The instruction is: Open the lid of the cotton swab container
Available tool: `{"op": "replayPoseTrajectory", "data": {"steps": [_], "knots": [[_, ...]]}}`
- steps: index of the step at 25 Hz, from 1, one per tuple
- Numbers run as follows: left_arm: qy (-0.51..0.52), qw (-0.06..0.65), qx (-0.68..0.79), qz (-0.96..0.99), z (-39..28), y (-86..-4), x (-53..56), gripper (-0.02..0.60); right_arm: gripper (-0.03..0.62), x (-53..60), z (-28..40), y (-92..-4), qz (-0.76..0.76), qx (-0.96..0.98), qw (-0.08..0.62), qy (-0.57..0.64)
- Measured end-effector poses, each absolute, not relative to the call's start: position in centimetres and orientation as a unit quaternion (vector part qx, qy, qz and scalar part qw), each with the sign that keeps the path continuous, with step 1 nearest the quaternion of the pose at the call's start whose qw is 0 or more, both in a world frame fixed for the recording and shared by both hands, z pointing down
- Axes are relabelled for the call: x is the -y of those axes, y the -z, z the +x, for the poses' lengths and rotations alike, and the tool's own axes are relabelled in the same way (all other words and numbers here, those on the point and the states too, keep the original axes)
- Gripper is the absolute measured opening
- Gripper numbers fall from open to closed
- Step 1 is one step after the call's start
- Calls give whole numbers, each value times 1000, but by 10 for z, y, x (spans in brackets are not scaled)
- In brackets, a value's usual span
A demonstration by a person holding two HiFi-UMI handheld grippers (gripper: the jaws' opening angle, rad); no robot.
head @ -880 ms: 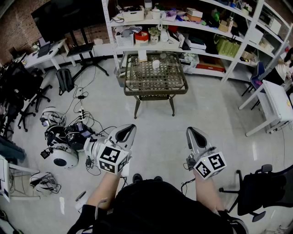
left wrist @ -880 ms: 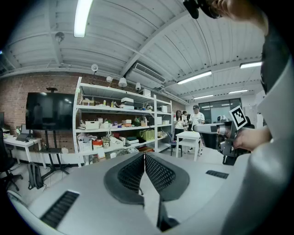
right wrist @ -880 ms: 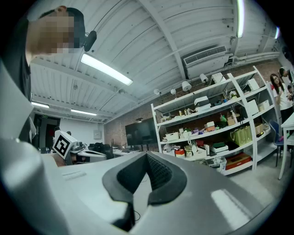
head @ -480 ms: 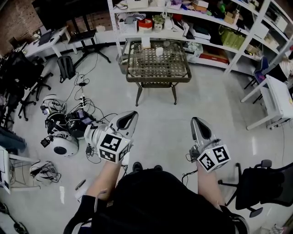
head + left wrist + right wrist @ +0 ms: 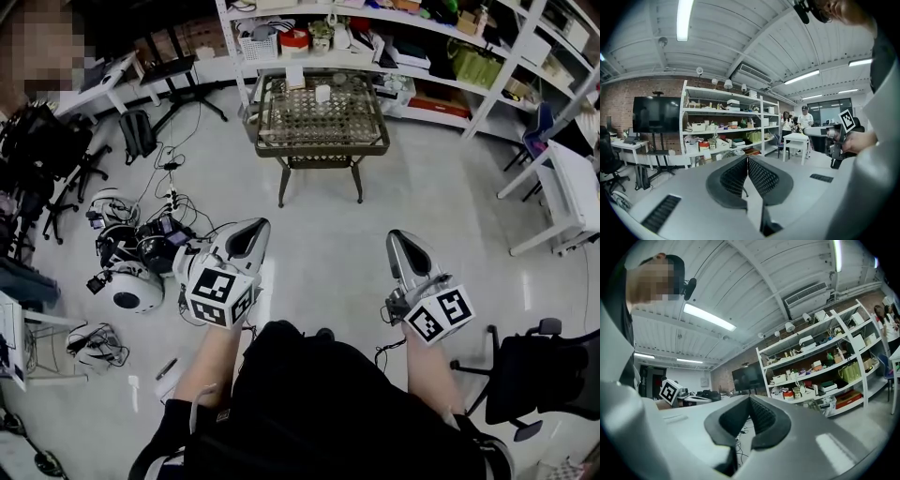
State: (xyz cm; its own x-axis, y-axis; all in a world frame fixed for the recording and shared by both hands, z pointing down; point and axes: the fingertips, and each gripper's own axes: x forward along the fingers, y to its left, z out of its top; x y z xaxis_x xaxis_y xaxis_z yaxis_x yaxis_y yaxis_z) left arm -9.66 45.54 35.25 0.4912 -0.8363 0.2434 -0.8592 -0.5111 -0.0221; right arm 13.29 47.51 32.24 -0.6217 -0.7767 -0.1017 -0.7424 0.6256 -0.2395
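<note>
A small white cylinder container (image 5: 322, 93) stands on the wicker-and-glass table (image 5: 272, 141) far ahead, below the shelves; I cannot make out its lid. My left gripper (image 5: 251, 228) is held out over the floor, shut and empty, well short of the table. My right gripper (image 5: 401, 239) is beside it, also shut with nothing in it. In the left gripper view the jaws (image 5: 747, 159) meet edge to edge. In the right gripper view the jaws (image 5: 750, 400) are likewise pressed together.
White shelving (image 5: 422, 56) full of boxes runs behind the table. Cables and robot parts (image 5: 131, 262) lie on the floor at left. A white desk (image 5: 572, 197) and a black office chair (image 5: 539, 375) stand at right. Black chairs (image 5: 47, 159) crowd the far left.
The table and shelves have slid upward in the head view and look slightly nearer. Both grippers sit a little higher in the frame and stay shut.
</note>
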Motion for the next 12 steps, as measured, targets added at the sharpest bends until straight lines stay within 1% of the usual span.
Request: {"op": "replayPoseTrajectory", "data": {"steps": [6,12], "knots": [[-122,71,491,860,-93,-369,-463,9,9,-480,143,-338,-429,-892,97,107],[-116,74,484,864,-91,-377,-441,9,11,-464,136,-349,-429,-892,88,117]]}}
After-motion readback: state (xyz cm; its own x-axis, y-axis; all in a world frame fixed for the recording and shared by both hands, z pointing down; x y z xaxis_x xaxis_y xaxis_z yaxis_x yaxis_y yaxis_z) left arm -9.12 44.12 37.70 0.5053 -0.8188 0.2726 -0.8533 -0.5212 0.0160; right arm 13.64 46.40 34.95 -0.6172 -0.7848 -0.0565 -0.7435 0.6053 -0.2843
